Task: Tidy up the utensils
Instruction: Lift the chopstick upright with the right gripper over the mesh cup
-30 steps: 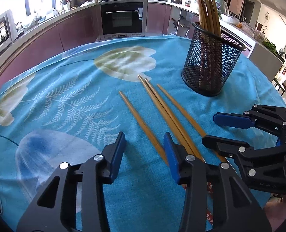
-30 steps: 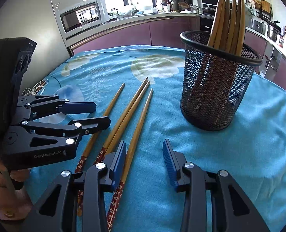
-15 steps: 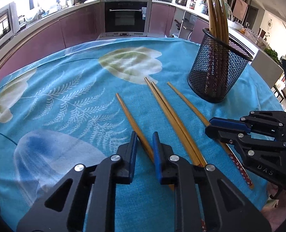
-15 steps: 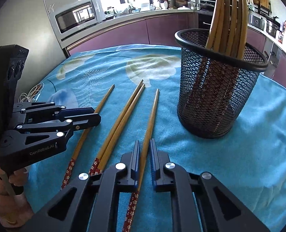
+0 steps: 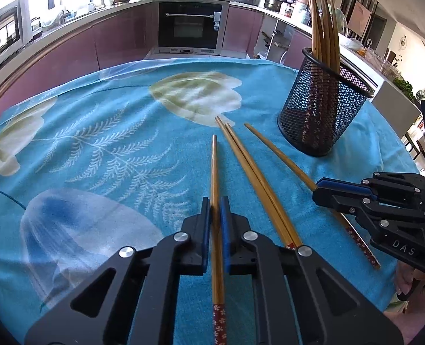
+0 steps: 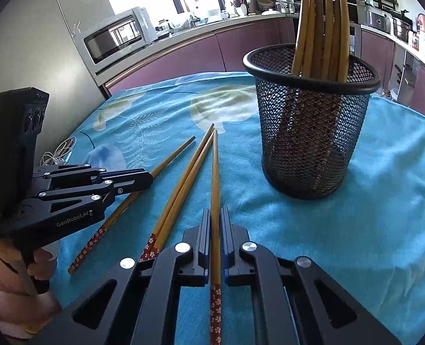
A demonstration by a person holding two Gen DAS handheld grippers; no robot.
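Several wooden chopsticks with red flowered ends lie on the blue tablecloth. My left gripper point(image 5: 215, 201) is shut on the leftmost chopstick point(image 5: 214, 172), which runs straight out between its fingers. My right gripper point(image 6: 215, 211) is shut on the rightmost chopstick point(image 6: 214, 172). A pair of chopsticks point(image 5: 249, 169) lies between the two held ones; it also shows in the right wrist view point(image 6: 183, 181). A black mesh holder point(image 6: 310, 132) with several upright chopsticks stands ahead right of the right gripper; it also shows in the left wrist view point(image 5: 321, 115).
The round table has a blue leaf-print cloth point(image 5: 111, 143). A white cable point(image 6: 58, 155) lies at its left edge. Kitchen counters, an oven point(image 5: 190, 27) and a microwave point(image 6: 117, 37) stand beyond the table.
Both grippers have closed from open and each now clamps a chopstick. The left-held chopstick has swung straight in line with the left fingers; the right gripper has moved closer to the holder.
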